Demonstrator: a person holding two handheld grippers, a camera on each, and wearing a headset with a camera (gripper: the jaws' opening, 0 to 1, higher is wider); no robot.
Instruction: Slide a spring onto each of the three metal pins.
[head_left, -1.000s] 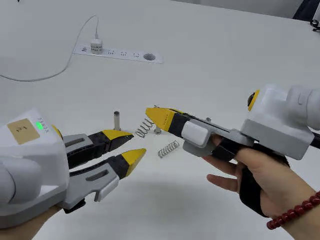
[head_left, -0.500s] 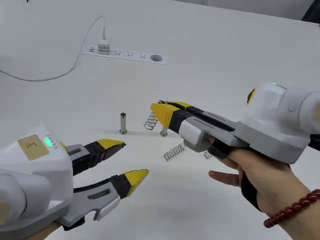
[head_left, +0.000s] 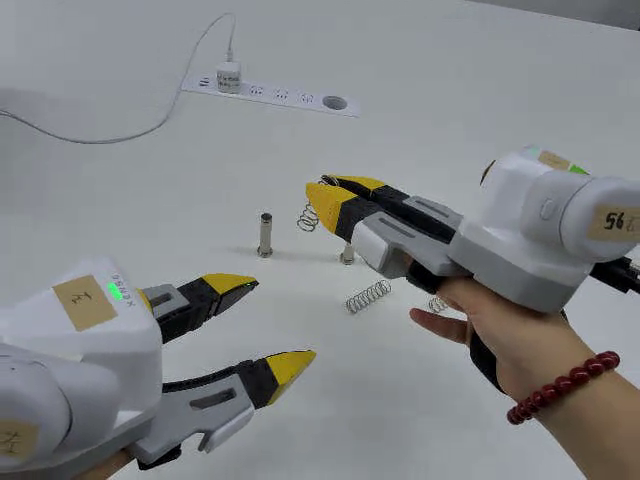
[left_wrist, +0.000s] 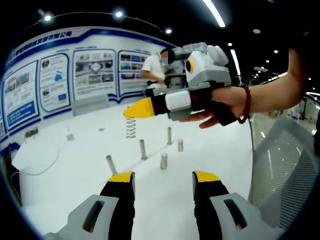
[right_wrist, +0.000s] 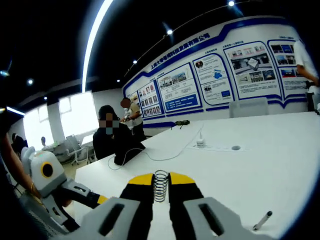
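Note:
My right gripper (head_left: 325, 198) is shut on a small metal spring (head_left: 308, 217), which hangs from its yellow tips above the table. That spring (right_wrist: 160, 186) stands upright between the closed jaws in the right gripper view. One metal pin (head_left: 265, 235) stands upright to the left, and a second pin (head_left: 347, 253) shows just under the right gripper. A loose spring (head_left: 367, 296) lies on the table, and another spring (head_left: 437, 304) is half hidden by the hand. My left gripper (head_left: 262, 325) is open and holds nothing, low and to the left. In the left gripper view, three pins (left_wrist: 143, 149) stand in a row.
A white power strip (head_left: 280, 95) with a plugged charger and a cable lies at the far side of the white table (head_left: 480, 90). People stand by wall posters (right_wrist: 250, 65) in the background.
The right gripper has raised the spring off the table, away from the pin. The left gripper's jaws have spread wider. The head camera has shifted, so the whole scene sits further right.

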